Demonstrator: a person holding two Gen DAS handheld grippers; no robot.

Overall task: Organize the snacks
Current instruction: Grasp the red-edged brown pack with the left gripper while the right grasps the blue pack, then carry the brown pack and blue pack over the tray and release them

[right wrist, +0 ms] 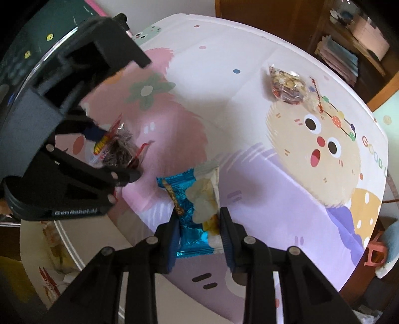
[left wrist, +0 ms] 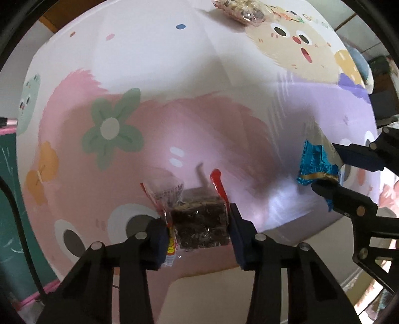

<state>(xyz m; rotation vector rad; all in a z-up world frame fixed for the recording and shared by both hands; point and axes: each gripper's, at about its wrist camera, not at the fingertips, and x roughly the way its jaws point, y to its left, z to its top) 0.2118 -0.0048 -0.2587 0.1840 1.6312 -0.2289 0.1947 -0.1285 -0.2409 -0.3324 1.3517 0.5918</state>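
Observation:
My left gripper (left wrist: 199, 224) is shut on a clear red-edged packet with a dark brown snack (left wrist: 200, 224), held above the near edge of the table. It also shows in the right wrist view (right wrist: 117, 149), at the left. My right gripper (right wrist: 199, 224) is shut on a blue foil and white snack packet (right wrist: 197, 199), held above the table. That packet shows in the left wrist view (left wrist: 318, 165) at the right, between the right gripper's fingers (left wrist: 331, 192). Two clear packets of mixed snacks (right wrist: 289, 86) lie together at the far side of the table; they show in the left wrist view (left wrist: 240, 10).
The round table carries a cartoon-print cloth (right wrist: 249, 62) in pink, purple and white. A green board (left wrist: 10, 199) stands at the left. Wooden shelves with papers (right wrist: 344, 52) stand behind the table. A pink stool (right wrist: 374, 254) sits on the floor at the right.

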